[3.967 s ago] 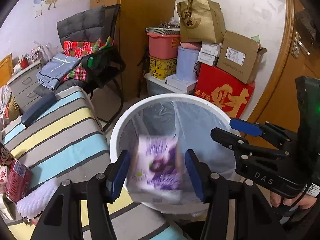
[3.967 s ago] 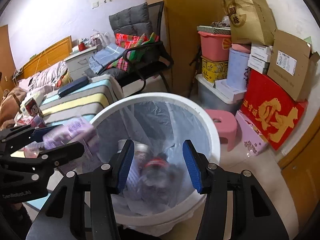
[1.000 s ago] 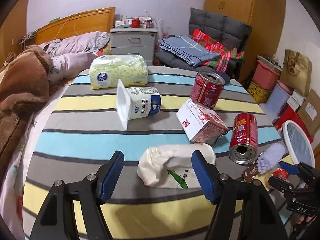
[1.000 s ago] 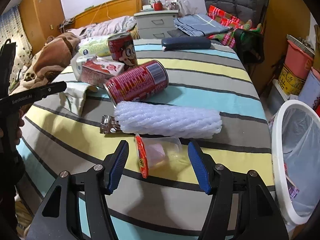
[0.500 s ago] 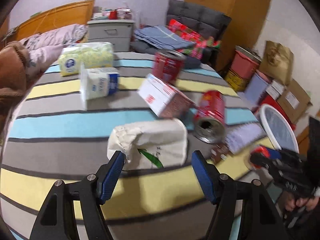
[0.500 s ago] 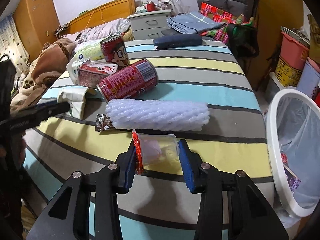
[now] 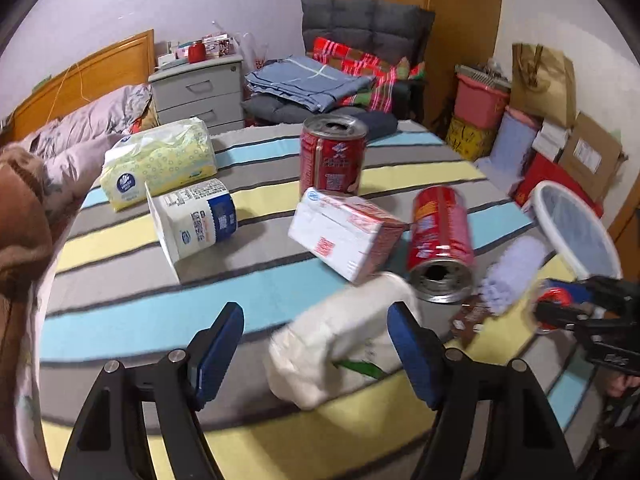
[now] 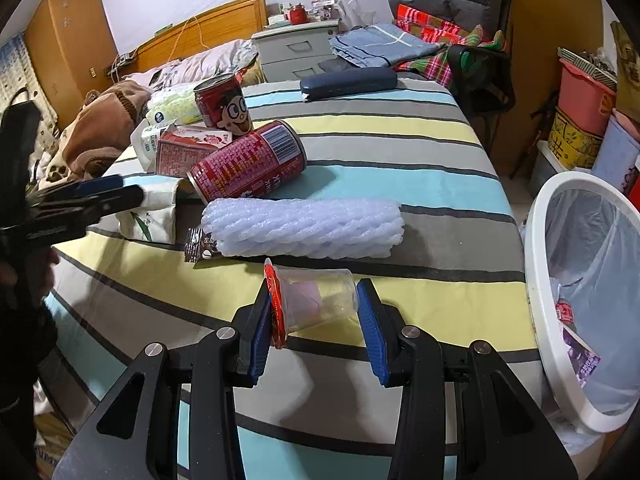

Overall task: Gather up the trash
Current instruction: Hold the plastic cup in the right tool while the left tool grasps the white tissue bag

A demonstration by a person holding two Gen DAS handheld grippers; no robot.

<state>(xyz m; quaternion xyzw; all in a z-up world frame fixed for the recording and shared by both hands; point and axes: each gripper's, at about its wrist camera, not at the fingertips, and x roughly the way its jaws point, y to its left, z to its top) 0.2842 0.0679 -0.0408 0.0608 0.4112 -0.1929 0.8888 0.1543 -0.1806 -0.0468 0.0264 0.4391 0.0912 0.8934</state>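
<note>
Right tongs (image 8: 316, 312) pinching clear plastic cup (image 8: 316, 300) on its side; left tongs (image 7: 316, 344) spread wide by white paper bag (image 7: 340, 344).

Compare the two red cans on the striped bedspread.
The upright can stands on its base with its opened top up; the toppled can lies on its side, its open end facing the left gripper. The upright can sits farther from the bin. Both are red and look alike in size.
</note>
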